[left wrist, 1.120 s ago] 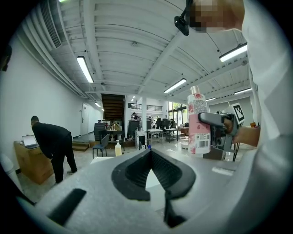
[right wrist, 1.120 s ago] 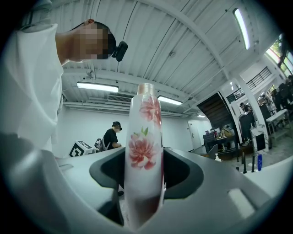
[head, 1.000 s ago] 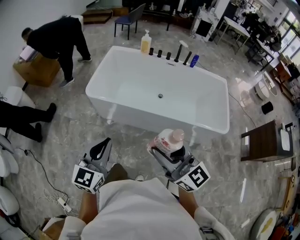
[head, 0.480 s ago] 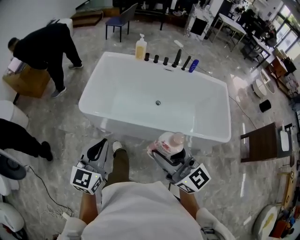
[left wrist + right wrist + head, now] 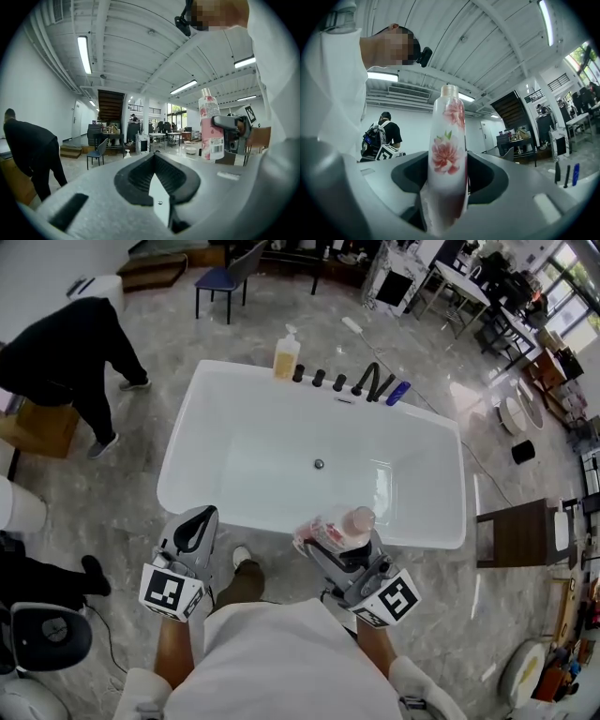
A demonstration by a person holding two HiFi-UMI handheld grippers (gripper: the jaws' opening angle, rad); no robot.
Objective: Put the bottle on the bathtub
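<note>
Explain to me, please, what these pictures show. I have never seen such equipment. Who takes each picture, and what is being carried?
There is no robot here. A person holds a hand tool in each hand, and each tool ends in a two-jaw claw. The picture from above comes from a camera on the person's head, looking down. The other two come from a camera on each tool, looking along its claw. The right claw is closed on a white bottle with pink flowers, held upright. The left claw is shut and empty. In front stands a white bathtub. On its far rim stand a yellow pump bottle, black taps and a small blue item. The flowered bottle is not yet on the tub.
</note>
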